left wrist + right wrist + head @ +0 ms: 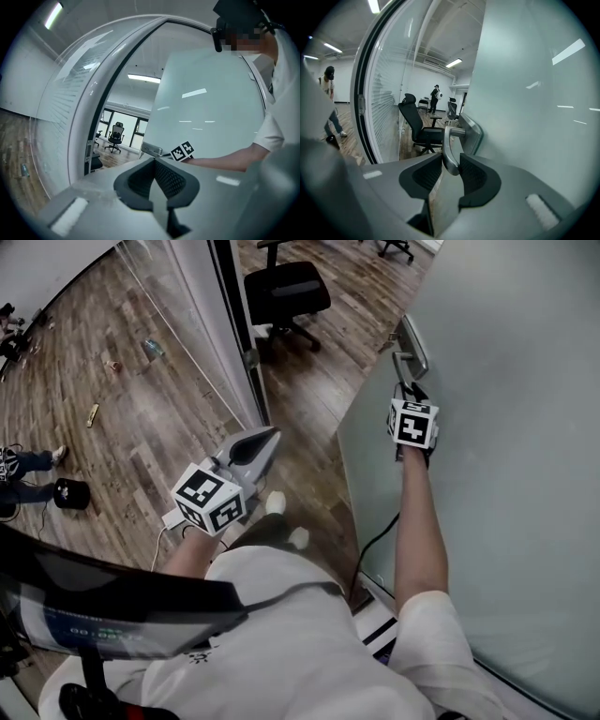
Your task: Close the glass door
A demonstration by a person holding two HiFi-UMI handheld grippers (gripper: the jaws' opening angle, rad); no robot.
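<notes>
While right tool [450, 163] clamps handle [448, 140] of ajar glass door [525, 93], left tool [156, 174] clenched empty: smooth lever may slip.

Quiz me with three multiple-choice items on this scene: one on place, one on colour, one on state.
1. Where is the right claw?
A. On the handle
B. On the floor
C. On a wall frame

2. What colour is the nearest chair?
A. Red
B. White
C. Black

3. How is the left claw?
A. Wide open
B. Shut, empty
C. Shut on a cable

Answers:
1 A: the right gripper view shows the metal lever clamped between its jaws.
2 C: the seat, back and base all look black in the head view.
3 B: the left gripper view shows its jaws meeting with nothing between them.
</notes>
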